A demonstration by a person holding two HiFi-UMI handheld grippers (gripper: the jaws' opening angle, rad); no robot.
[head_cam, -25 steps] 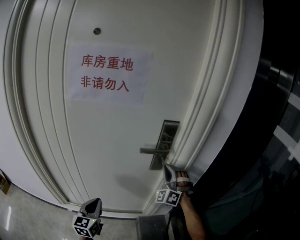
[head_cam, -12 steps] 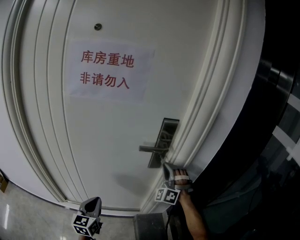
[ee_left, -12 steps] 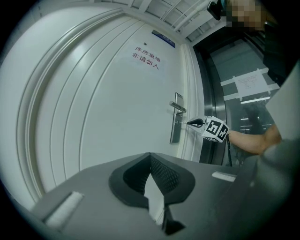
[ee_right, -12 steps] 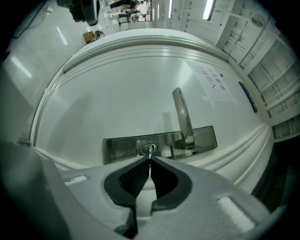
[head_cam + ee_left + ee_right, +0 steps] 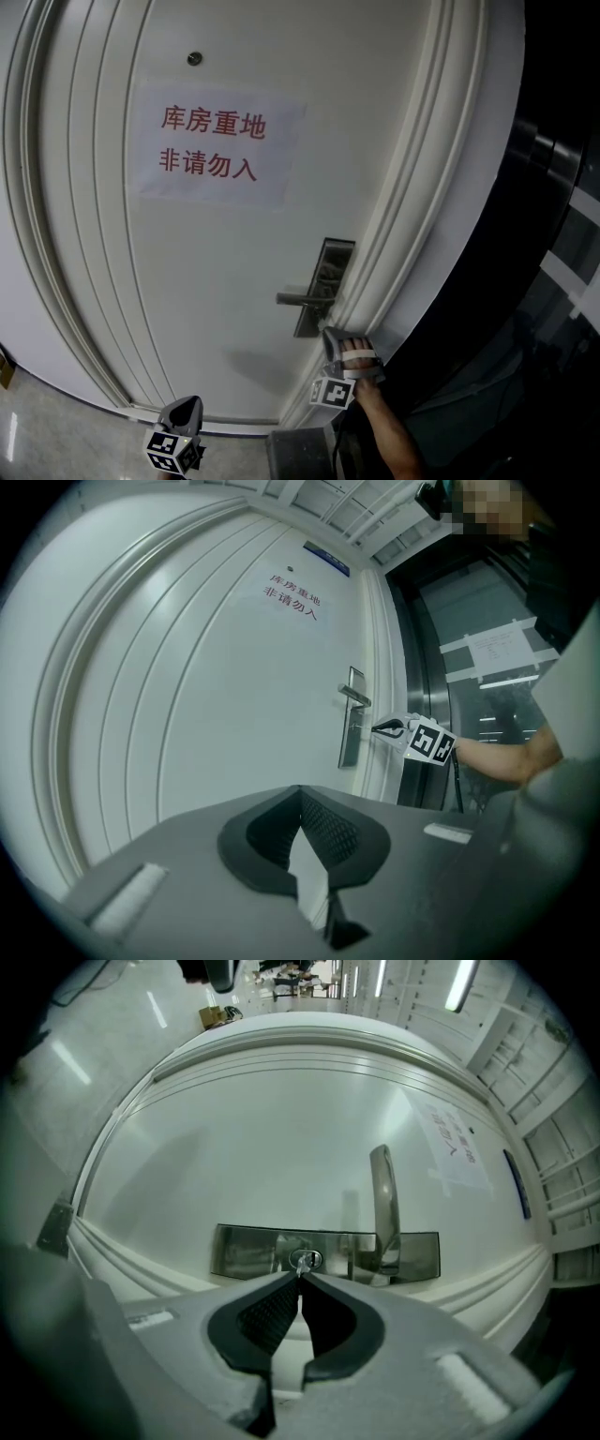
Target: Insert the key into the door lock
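Lock plate (image 5: pixel 246 1251) just beside door-frame moulding (image 5: pixel 131 1258), lever handle (image 5: pixel 382 1206) close by | my right tongs (image 5: pixel 300 1276) clamp key (image 5: pixel 300 1266), its length pointing straight into keyhole (image 5: pixel 310 1259) | my left tongs (image 5: pixel 300 791) closed, empty, well back

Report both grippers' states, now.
Left gripper: closed, empty.
Right gripper: closed on the key, at the door lock.
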